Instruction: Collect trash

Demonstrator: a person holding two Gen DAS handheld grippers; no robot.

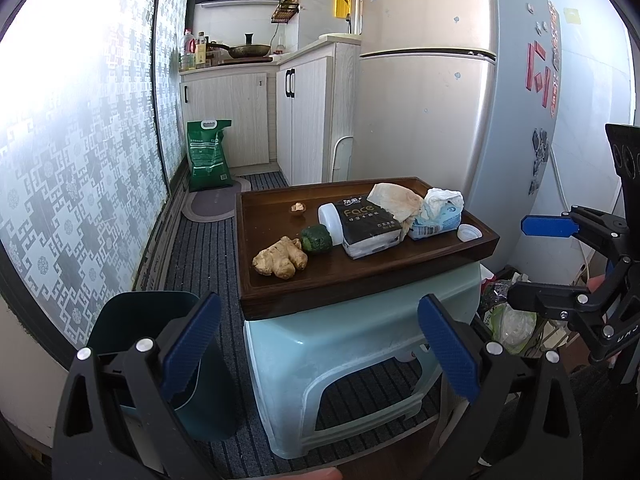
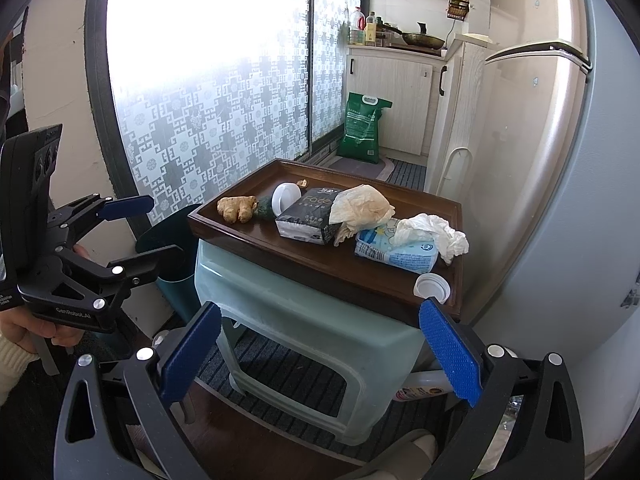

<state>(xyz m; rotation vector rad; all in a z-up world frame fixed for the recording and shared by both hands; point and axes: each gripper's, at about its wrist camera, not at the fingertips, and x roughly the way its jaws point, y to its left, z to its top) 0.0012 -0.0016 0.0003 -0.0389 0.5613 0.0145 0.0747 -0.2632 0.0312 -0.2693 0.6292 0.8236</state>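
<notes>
Left wrist view: both grippers, left gripper (image 1: 320, 344) and right gripper (image 2: 320, 352), hang wide and empty before the tray (image 1: 360, 280). Nothing looks collected yet; next likely means reaching for the crumpled tissue (image 2: 436, 230), then the bin (image 1: 132, 316).

Brown wooden tray (image 1: 476, 246) on a pale green plastic stool (image 1: 340, 344); on the tray: ginger root (image 1: 280, 258), black tissue pack (image 1: 370, 226), blue wipes pack (image 1: 438, 222), white cap (image 1: 469, 233).

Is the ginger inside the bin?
No, the ginger lies on the wooden tray, while the bin stands on the floor beside the stool.
</notes>
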